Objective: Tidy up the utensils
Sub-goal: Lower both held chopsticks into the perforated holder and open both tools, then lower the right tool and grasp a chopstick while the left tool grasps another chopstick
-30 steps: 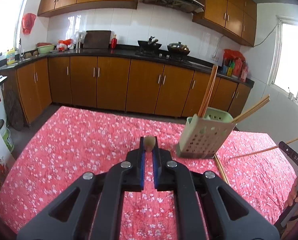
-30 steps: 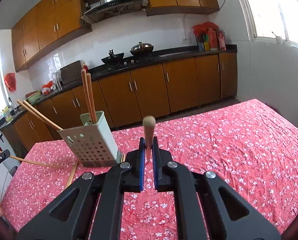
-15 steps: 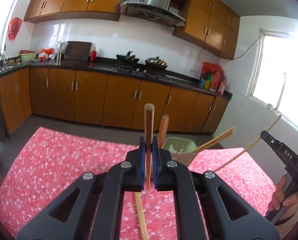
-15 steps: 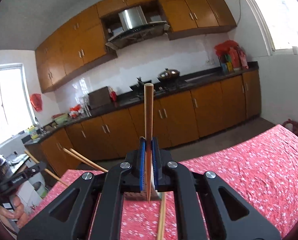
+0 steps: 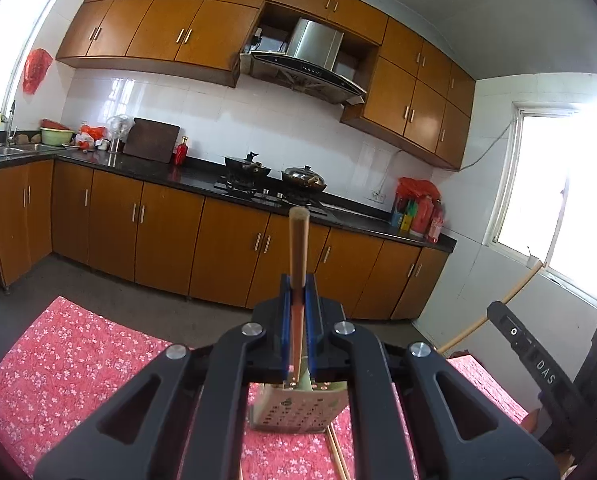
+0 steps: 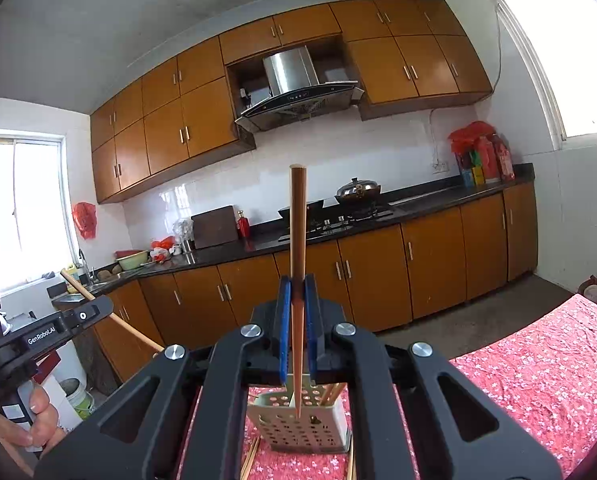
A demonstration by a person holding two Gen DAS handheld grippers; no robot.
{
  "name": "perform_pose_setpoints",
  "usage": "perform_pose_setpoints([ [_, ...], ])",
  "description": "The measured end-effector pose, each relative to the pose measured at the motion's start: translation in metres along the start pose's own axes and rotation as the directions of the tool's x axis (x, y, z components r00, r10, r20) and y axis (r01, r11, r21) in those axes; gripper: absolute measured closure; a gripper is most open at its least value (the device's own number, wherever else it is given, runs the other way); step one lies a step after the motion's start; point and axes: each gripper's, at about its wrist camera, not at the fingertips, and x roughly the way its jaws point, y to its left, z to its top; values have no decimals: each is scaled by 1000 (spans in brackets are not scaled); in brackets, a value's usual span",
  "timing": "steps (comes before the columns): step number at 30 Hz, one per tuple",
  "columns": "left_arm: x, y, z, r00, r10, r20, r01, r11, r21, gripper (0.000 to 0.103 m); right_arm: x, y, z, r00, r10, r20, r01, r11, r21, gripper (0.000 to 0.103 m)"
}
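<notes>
Each claw, left (image 5: 297, 304) and right (image 6: 297, 304), clamps one upright wooden chopstick (image 6: 297, 264) above the perforated holder (image 6: 298, 424) below it.

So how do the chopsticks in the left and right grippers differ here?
The left gripper's chopstick looks paler and sticks up less above its fingers; the right gripper's chopstick looks redder and sticks up further. The right chopstick's tip shows over the holder; the left's lower end is less clear. Both stand upright, clamped.
</notes>
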Motion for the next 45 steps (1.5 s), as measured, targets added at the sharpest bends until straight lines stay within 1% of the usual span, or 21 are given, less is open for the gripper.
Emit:
perform_pose_setpoints([
  [2,10,0,0,1000,8,-5,-8,1000,-3,96,6,0,-1,1000,-11,5,11,1000,-7,95],
  [11,30,5,-2,1000,11,2,-11,1000,2,96,23,-1,-1,999,-27,35,27,1000,-5,95],
  [18,53,0,-12,1000,19,-7,-19,999,30,96,44,3,-19,999,-39,-29,38,999,-28,95],
  [22,67,1,-20,998,25,-56,-23,999,33,95,50,1,-25,996,-40,-77,38,999,-28,95],
  [23,68,1,-21,998,28,-61,-27,999,30,94,51,1,-26,995,-39,-86,37,999,-26,95],
  [26,68,5,-23,997,34,-66,-33,999,28,91,52,-1,-27,993,-47,-105,44,999,-29,93],
  [29,65,8,-20,997,38,-60,-36,999,24,90,50,-2,-24,993,-52,-105,50,999,-19,86],
  [30,63,10,-19,998,40,-57,-39,999,22,89,50,-2,-22,993,-52,-103,51,999,-15,85],
  [35,46,18,-16,997,60,-52,-60,998,8,87,32,-5,-16,994,-69,-85,68,997,-21,85],
  [37,36,23,-19,995,83,-55,-82,996,17,86,23,-9,-16,992,-85,-88,83,996,-27,85],
  [40,22,34,-29,990,125,-71,-122,992,40,84,7,-21,-23,985,-123,-117,122,992,-22,85],
  [42,13,44,-43,982,165,-93,-159,985,67,82,-4,-34,-38,974,-154,-165,155,988,-10,85],
  [43,10,51,-54,975,187,-117,-178,981,80,82,-5,-38,-44,968,-165,-191,166,986,-10,85],
  [45,7,63,-76,962,211,-170,-196,975,104,82,-4,-50,-72,937,-189,-294,194,981,-12,85],
])
